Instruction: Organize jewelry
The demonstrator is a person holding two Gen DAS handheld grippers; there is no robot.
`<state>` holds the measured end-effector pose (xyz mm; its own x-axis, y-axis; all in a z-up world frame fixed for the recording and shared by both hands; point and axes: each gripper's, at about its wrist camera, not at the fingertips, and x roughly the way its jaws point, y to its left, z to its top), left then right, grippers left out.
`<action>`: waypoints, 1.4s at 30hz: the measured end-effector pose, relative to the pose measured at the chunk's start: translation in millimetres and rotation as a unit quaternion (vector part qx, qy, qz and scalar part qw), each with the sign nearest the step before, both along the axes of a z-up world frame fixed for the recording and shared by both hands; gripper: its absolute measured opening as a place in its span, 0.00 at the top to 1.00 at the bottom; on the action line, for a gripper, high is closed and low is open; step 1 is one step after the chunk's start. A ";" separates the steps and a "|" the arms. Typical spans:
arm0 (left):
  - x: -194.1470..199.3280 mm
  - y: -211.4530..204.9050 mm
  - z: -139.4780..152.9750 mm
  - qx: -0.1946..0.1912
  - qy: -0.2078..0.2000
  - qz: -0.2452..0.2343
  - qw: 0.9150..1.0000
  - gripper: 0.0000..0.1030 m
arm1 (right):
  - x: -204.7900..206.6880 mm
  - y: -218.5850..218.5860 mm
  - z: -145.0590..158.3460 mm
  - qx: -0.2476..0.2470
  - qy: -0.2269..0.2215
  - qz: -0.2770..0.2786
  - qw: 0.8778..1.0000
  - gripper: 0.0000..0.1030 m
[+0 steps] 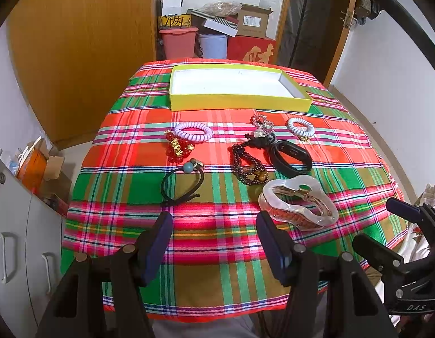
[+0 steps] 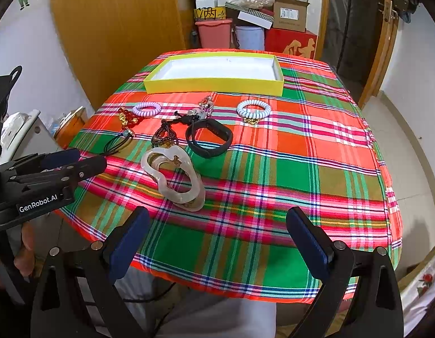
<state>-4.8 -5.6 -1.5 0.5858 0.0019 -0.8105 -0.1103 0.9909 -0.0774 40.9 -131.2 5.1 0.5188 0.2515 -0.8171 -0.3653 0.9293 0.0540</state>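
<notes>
A yellow box (image 1: 240, 103) with a white, empty inside sits at the far side of the plaid-covered table (image 1: 217, 242); it also shows in the right wrist view (image 2: 214, 86). Jewelry lies in front of it: a purple coil bracelet (image 1: 192, 131), red beads (image 1: 176, 149), a black hair tie (image 1: 181, 184), dark bead bracelets (image 1: 247, 166), a black wristband (image 1: 292, 159), a white coil bracelet (image 1: 301, 126), and a clear wavy bangle (image 1: 297, 204), (image 2: 174, 177). My left gripper (image 1: 214, 242) is open above the near edge. My right gripper (image 2: 217, 242) is open, near the front edge.
A wooden wardrobe (image 1: 82, 50) stands at the left. Boxes and bins (image 1: 217, 33) are stacked behind the table. A white cabinet (image 1: 17, 225) stands at the near left. A door (image 2: 386, 36) is at the right.
</notes>
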 end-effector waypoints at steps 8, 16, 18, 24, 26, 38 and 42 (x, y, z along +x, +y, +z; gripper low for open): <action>0.1 0.2 -0.1 0.000 0.001 0.000 1.000 0.40 | -0.1 0.0 0.3 0.000 0.000 0.000 1.000 0.05; 2.0 2.2 -1.2 0.000 0.004 0.002 1.000 0.40 | 0.1 0.4 0.7 0.001 -0.001 0.001 1.000 0.05; 2.6 3.9 -1.8 -0.006 0.003 0.001 1.000 0.40 | 0.4 0.5 1.8 0.005 -0.002 0.003 1.000 0.05; 5.4 12.6 -7.0 -0.017 0.001 0.006 1.000 0.40 | 5.1 1.5 2.8 0.022 -0.005 0.013 1.000 0.05; 6.8 17.8 -9.3 -0.019 0.000 0.012 1.000 0.40 | 8.4 2.3 2.0 0.022 -0.005 0.017 1.000 0.05; 17.1 50.5 -17.2 -0.046 -0.004 0.040 0.998 0.40 | 24.4 31.1 -10.8 0.002 -0.016 0.089 0.996 0.05; 22.3 56.9 -22.1 -0.057 0.000 0.038 0.998 0.40 | 29.6 41.9 -20.4 -0.007 -0.013 0.111 0.994 0.06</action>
<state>17.5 51.2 -23.6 0.5877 -0.0470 -0.8077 -0.1838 0.9645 -0.1898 70.5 -89.2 -15.3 0.4723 0.3511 -0.8085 -0.5626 0.8262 0.0301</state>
